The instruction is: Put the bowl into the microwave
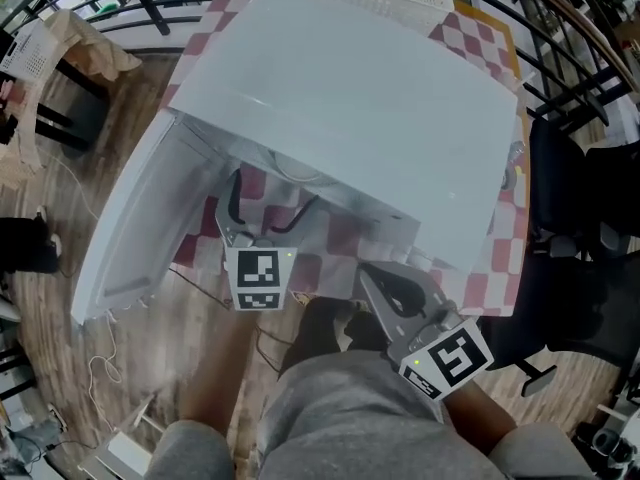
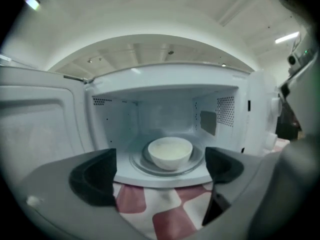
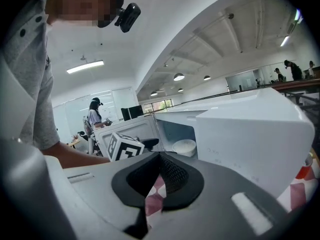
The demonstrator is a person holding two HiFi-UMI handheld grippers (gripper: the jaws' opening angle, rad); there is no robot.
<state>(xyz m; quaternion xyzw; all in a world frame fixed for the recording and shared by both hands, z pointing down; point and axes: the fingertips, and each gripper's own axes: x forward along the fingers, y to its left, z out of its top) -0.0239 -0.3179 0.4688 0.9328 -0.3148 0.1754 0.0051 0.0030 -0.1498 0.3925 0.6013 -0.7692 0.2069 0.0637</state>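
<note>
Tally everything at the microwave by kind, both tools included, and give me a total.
Microwave: 1
Bowl: 1
Glass turntable: 1
Checked tablecloth: 1
Tools: 2 (left tool, right tool)
Total: 6

Left claw (image 2: 160, 171) jaws apart, empty; bowl (image 2: 170, 152) on turntable (image 2: 192, 165) inside open microwave (image 2: 165, 99); checkered cloth (image 2: 165, 211) below.

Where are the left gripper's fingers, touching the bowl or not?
Apart. The left gripper view shows the fingers spread outside the microwave, the bowl farther in on the turntable.
</note>
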